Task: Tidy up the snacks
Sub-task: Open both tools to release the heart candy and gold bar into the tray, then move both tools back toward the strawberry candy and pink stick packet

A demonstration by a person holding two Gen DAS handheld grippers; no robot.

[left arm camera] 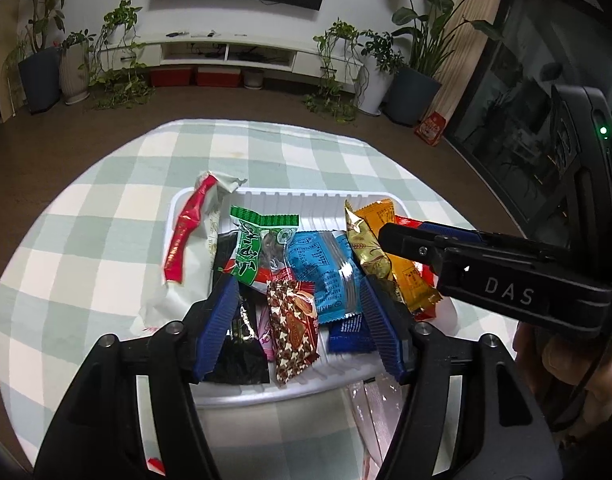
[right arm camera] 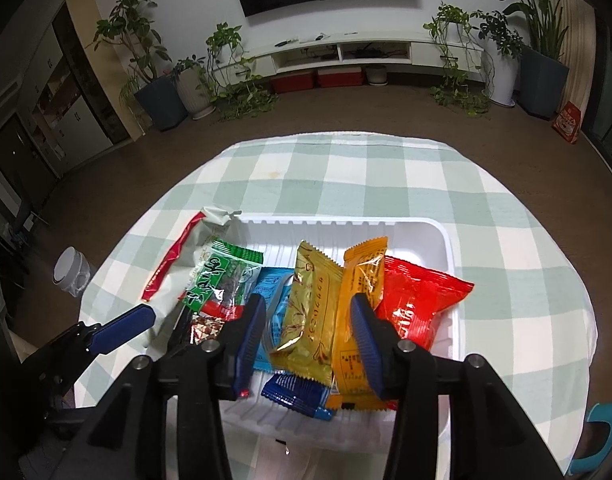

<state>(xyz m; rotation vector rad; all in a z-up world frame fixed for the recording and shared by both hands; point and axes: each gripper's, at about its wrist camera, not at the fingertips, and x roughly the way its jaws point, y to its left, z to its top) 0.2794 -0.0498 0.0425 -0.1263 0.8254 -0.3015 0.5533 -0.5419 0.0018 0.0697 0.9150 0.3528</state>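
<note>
A white ribbed tray (left arm camera: 306, 200) (right arm camera: 426, 232) sits on the checked tablecloth and holds several snack packs. My left gripper (left arm camera: 298, 312) is open above the tray's near left part, straddling a brown patterned pack (left arm camera: 292, 320) and a light blue pack (left arm camera: 326, 268). My right gripper (right arm camera: 306, 340) is open above the tray's near middle, straddling a gold pack (right arm camera: 310, 312), beside an orange pack (right arm camera: 360, 280) and a red pack (right arm camera: 418, 300). A green pack (left arm camera: 258, 248) (right arm camera: 222, 276) lies at the left. The right gripper shows in the left wrist view (left arm camera: 390, 234).
A white pack with a red stripe (left arm camera: 190, 248) (right arm camera: 174, 264) leans over the tray's left rim. A dark blue pack (right arm camera: 298, 394) lies at the near rim. A clear pinkish wrapper (left arm camera: 378, 404) lies on the cloth in front. The round table's edge drops to brown floor.
</note>
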